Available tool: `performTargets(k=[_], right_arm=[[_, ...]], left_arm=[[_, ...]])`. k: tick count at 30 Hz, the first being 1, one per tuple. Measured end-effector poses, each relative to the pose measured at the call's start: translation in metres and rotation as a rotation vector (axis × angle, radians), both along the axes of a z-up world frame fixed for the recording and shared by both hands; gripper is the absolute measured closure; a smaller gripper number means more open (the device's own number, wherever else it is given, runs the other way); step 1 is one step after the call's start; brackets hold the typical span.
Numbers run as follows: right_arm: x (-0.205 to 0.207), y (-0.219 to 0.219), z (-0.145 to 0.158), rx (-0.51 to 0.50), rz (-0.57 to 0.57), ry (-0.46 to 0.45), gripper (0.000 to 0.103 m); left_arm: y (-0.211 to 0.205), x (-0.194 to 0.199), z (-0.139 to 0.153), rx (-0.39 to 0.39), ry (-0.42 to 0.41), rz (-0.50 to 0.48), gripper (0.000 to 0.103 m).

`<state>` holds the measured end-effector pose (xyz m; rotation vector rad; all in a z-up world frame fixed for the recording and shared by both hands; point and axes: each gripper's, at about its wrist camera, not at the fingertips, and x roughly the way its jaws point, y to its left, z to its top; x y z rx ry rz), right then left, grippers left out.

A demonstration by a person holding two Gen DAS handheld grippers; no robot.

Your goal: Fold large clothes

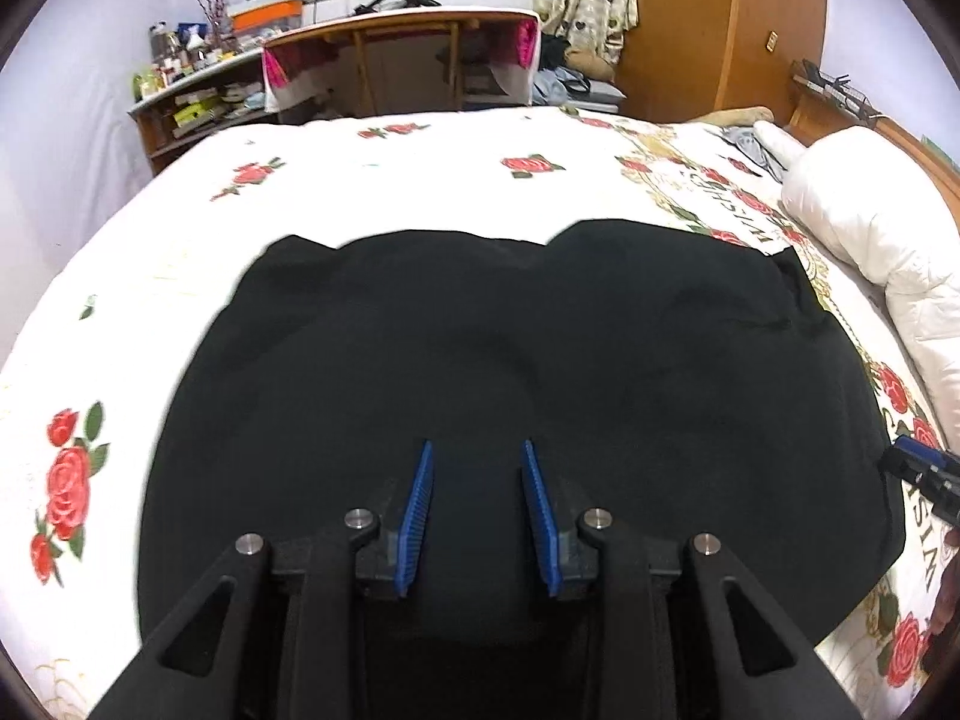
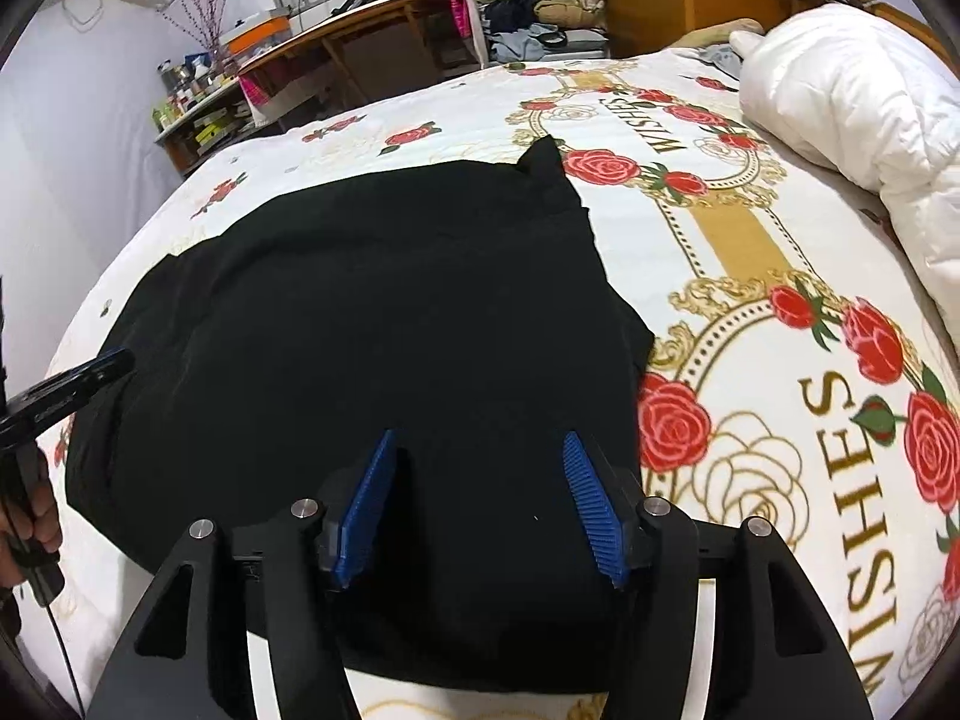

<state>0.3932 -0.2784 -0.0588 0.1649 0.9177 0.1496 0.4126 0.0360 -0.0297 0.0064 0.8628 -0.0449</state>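
Note:
A large black garment (image 1: 510, 360) lies spread and partly folded on the rose-print bed sheet (image 1: 420, 168); it also shows in the right wrist view (image 2: 372, 312). My left gripper (image 1: 477, 450) is open, its blue pads (image 1: 420, 504) apart, hovering over the garment's near part with nothing between them. My right gripper (image 2: 480, 438) is open wider over the garment's near right part, empty. The right gripper's tip shows at the right edge of the left wrist view (image 1: 924, 474). The left gripper shows at the left edge of the right wrist view (image 2: 66, 390).
A white duvet (image 2: 852, 96) is bunched at the bed's right side. A wooden desk (image 1: 408, 54) and cluttered shelves (image 1: 192, 96) stand beyond the bed's far edge. A wooden wardrobe (image 1: 720, 18) stands at the back right.

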Motion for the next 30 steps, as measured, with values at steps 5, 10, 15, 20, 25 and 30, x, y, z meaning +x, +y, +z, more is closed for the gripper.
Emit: performTargets(k=[5,10,15,20,25,30], right_arm=[[-0.003,-0.004,0.005,-0.011,-0.003,-0.015,0.040],[-0.001,-0.005,0.005,-0.021,-0.011,-0.029,0.036],[-0.005,-0.001,0.007,-0.043,0.008,-0.050,0.036],[-0.006,0.015,0.006,-0.024,0.064,-0.070,0.036],[0.020,0.007,-0.020,-0.011,0.012,0.021,0.032],[0.023,-0.009,-0.004,0.000,-0.002,-0.017,0.032]], left_arm=[[0.019,-0.013,0.007,0.016,-0.031,0.025,0.070],[0.037,-0.020,0.003,0.016,-0.030,0.058,0.066],[0.061,-0.033,-0.002,-0.001,-0.044,0.075,0.065],[0.087,-0.033,-0.014,0.012,-0.044,0.128,0.065],[0.116,-0.024,-0.031,-0.030,0.002,0.201,0.065],[0.128,-0.025,-0.016,-0.081,-0.037,0.181,0.057]])
